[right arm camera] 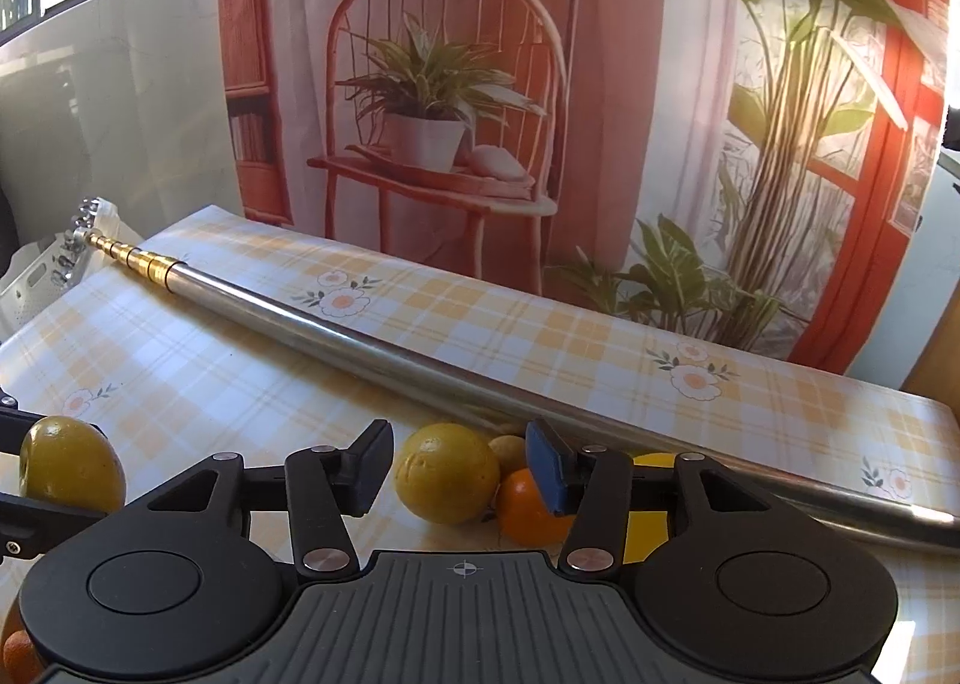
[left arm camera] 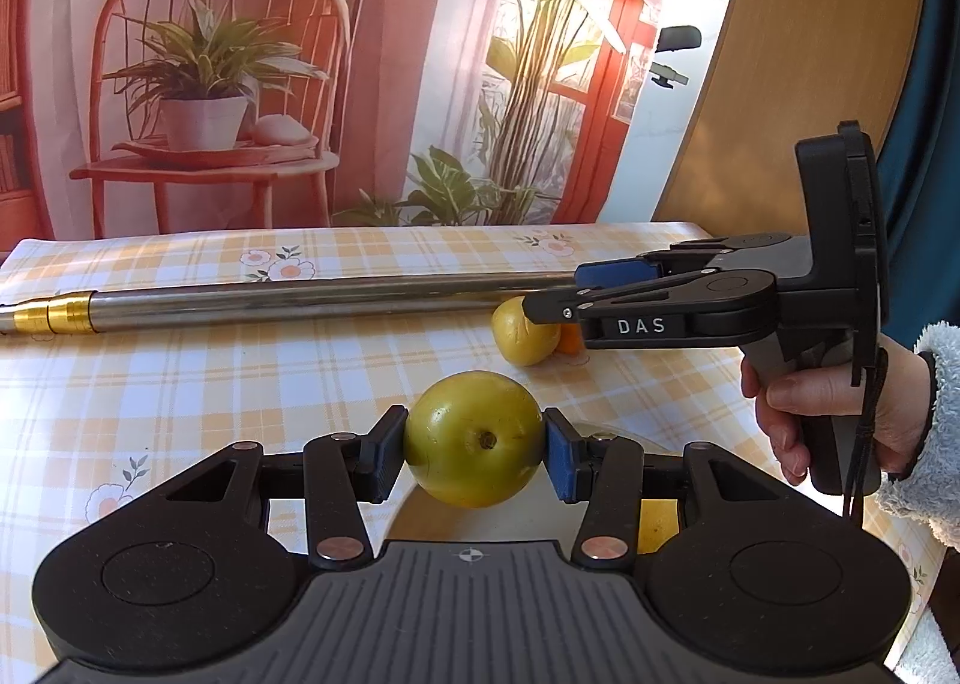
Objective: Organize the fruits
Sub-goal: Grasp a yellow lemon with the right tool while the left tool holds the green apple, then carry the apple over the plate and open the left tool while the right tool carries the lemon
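Gripping a round, smooth yellow-green fruit (left arm camera: 473, 438) between its pads, the left gripper (left arm camera: 474, 447) is holding it above the checked tablecloth (left arm camera: 180, 372). The right gripper (right arm camera: 459, 468) is hanging released over a dimpled yellow fruit (right arm camera: 445, 471), an orange (right arm camera: 528, 507) touching it. A shiny metal pole (right arm camera: 390, 345) is lying just behind them.

one legible text only: white capitals "das" stood on the black side of the right gripper (left arm camera: 576, 294), on the body just behind its finger linkage, seen from the left wrist view at the right of the scene. a small crosshair sign sat centred on the ribbed near housing in both wrist views. no other words or numbers could be read.
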The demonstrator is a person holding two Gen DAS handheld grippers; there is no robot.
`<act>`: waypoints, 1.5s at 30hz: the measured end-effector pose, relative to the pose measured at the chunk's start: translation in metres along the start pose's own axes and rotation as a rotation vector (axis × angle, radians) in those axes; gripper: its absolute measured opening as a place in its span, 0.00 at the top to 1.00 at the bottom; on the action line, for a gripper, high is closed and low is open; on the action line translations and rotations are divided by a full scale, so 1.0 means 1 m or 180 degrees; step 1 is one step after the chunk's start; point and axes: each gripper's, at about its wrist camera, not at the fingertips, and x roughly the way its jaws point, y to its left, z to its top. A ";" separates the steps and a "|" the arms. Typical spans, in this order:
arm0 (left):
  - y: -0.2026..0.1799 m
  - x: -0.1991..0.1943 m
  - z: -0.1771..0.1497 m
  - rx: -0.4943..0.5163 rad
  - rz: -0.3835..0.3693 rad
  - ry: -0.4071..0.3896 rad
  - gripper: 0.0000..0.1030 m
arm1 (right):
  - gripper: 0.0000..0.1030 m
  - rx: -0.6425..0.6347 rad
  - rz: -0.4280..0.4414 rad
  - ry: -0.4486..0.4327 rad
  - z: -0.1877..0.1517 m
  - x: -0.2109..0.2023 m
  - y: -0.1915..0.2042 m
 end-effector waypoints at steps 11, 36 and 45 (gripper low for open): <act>0.008 0.000 -0.005 -0.0083 0.0043 0.0044 0.51 | 0.52 -0.0008 -0.0023 0.0237 -0.003 0.025 0.010; 0.009 -0.005 -0.013 -0.0062 0.0045 0.0093 0.51 | 0.59 0.0001 0.0148 0.0075 -0.013 -0.020 0.020; 0.005 -0.006 -0.009 0.0004 0.0033 0.0105 0.51 | 0.59 0.0465 0.0332 -0.0140 -0.033 -0.066 0.010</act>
